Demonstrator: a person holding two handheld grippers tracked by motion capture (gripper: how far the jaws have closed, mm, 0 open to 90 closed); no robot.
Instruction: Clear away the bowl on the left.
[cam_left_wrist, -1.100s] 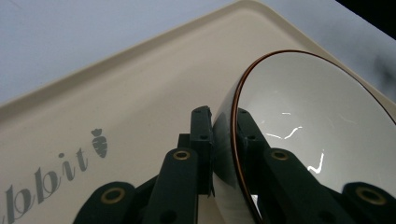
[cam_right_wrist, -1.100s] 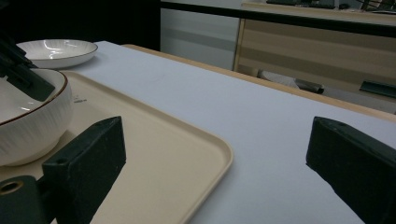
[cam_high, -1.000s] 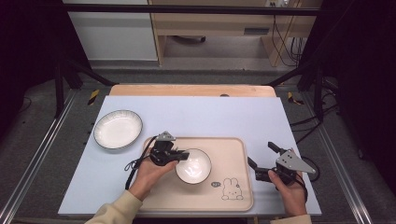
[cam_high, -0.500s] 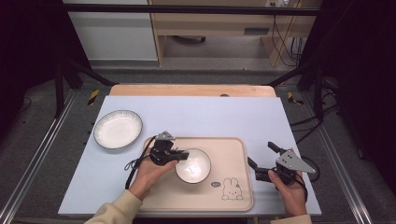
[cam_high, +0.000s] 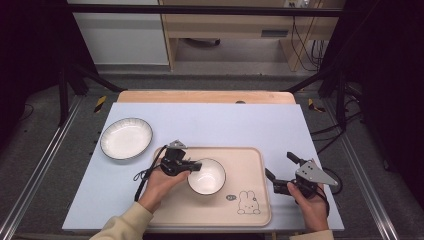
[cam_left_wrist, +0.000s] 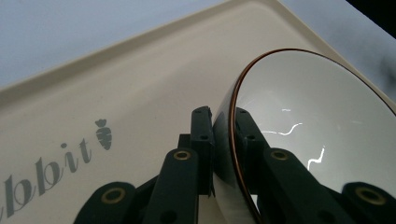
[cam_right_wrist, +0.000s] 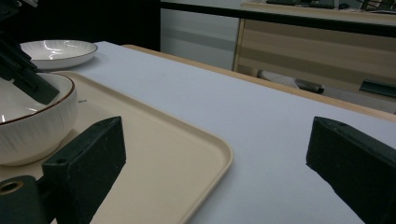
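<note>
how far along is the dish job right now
Done: the bowl sits on the tray. In hand: the left gripper is clamped on its rim. Left: probably the plate, off the tray on the table; the right gripper waits open.

tray (cam_left_wrist: 140, 93) | grey lettering "bbit" beside a carrot sign | start of word cut off

**A recording lab, not a kitchen**

Dark metal frame posts (cam_high: 64, 85) stand beside the bench (cam_high: 210, 122), loose cables (cam_high: 305, 42) hang beyond it, and black curtains (cam_high: 30, 60) close both sides, well past the jaws.
</note>
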